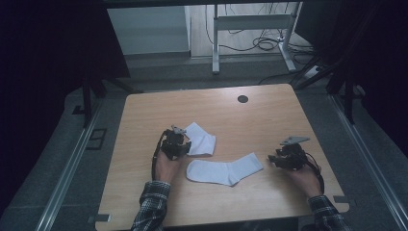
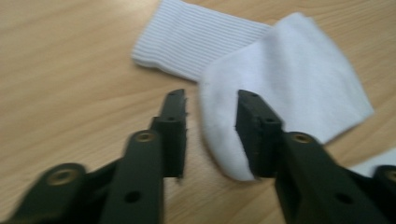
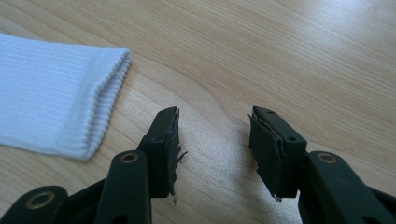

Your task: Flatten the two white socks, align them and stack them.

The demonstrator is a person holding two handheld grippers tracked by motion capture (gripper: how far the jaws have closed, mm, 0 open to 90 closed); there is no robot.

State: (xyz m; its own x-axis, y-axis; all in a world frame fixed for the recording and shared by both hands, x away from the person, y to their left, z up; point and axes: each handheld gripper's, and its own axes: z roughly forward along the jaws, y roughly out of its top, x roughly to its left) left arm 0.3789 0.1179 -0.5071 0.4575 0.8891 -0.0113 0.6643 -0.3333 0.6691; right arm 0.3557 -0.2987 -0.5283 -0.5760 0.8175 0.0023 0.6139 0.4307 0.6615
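Two white socks lie mid-table on the wooden table (image 1: 144,115). The folded sock (image 2: 289,84) sits just ahead of the left gripper (image 2: 210,133), whose jaws stand apart and empty around its edge. The flat sock (image 1: 223,171) lies nearer the person, its ribbed cuff (image 3: 100,102) beside the right gripper (image 3: 215,149), likewise spread and empty. The socks look soft, light and limp; the thicker ribbed cuff probably offers the surest pinch.

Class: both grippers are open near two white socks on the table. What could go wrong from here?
1. The left gripper straddles only the folded sock's edge, so it may pinch one layer and unfold it.
2. The right gripper is over bare table, apart from the flat sock's cuff; closing now would likely grab nothing.
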